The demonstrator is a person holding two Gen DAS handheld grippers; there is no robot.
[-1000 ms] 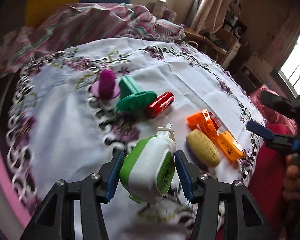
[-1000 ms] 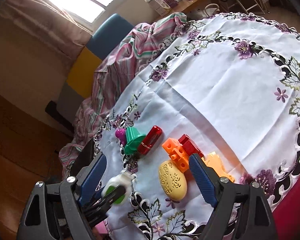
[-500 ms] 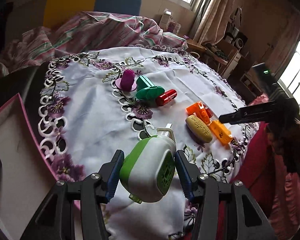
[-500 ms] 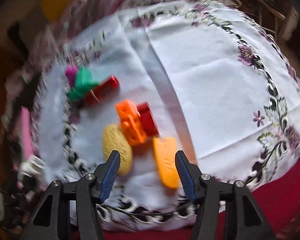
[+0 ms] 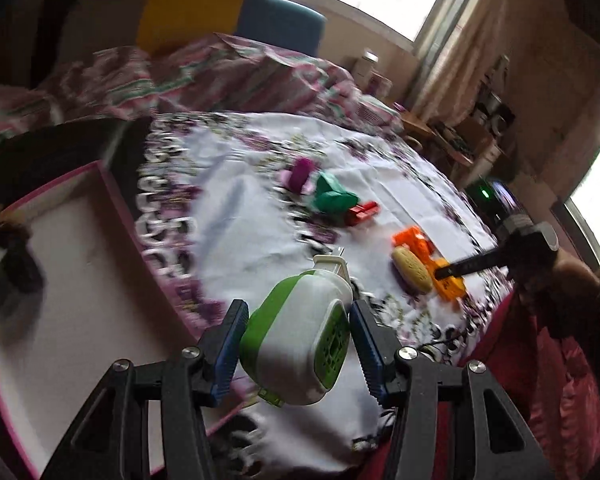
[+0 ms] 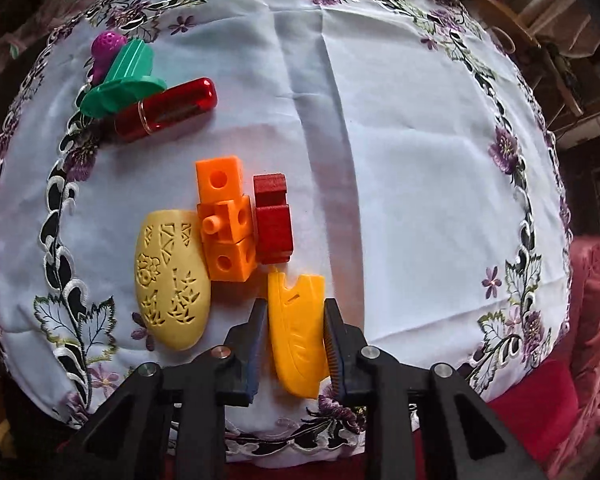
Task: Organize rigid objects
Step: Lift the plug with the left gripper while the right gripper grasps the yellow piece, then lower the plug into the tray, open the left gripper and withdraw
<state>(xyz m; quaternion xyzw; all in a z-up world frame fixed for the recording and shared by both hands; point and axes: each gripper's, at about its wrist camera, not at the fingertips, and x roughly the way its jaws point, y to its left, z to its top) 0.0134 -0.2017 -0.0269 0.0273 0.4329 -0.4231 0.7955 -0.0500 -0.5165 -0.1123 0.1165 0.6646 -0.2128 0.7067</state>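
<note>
My left gripper (image 5: 296,340) is shut on a green and white plastic case (image 5: 300,336) and holds it in the air over the table's near edge, beside a pink-rimmed tray (image 5: 80,280). My right gripper (image 6: 296,320) straddles a flat orange-yellow piece (image 6: 298,336) on the tablecloth, its pads close to both sides. Next to it lie a yellow patterned oval (image 6: 172,276), orange cubes (image 6: 224,220), a dark red block (image 6: 274,220), a red cylinder (image 6: 168,108), a green stamp (image 6: 124,80) and a purple knob (image 6: 106,50).
The round table wears a white embroidered cloth (image 6: 400,160). A dark object (image 5: 16,264) lies in the tray's far corner. A striped blanket (image 5: 220,76) lies behind the table. The right gripper also shows in the left wrist view (image 5: 460,268).
The left gripper has carried the case left and back, bringing the tray into view. The right gripper has come down over the orange-yellow piece and narrowed around it.
</note>
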